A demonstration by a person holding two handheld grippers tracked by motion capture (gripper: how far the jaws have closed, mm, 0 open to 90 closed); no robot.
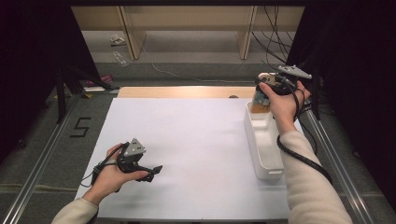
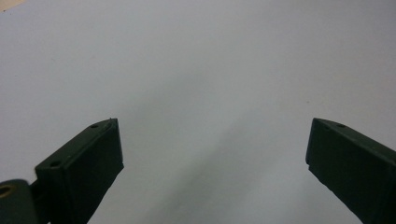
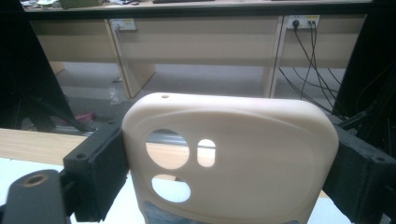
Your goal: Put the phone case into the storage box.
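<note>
A beige phone case (image 3: 233, 154) with camera cut-outs stands upright between the jaws of my right gripper (image 3: 229, 168), which is shut on its two sides. In the high view that right gripper (image 1: 267, 91) holds the phone case (image 1: 259, 98) above the far end of a long white bin (image 1: 268, 161) at the table's right side. My left gripper (image 1: 152, 171) rests low over the white table sheet (image 1: 187, 140) at the near left, open. Its jaws stand wide apart over bare white sheet (image 2: 210, 93) with nothing between them.
A wooden strip (image 1: 182, 92) runs along the table's far edge. Metal rails (image 1: 42, 154) flank the table on both sides. Beyond it stand desk legs (image 1: 133, 37) and hanging cables (image 1: 275, 42); a "5" mark (image 1: 80, 127) is on the floor at left.
</note>
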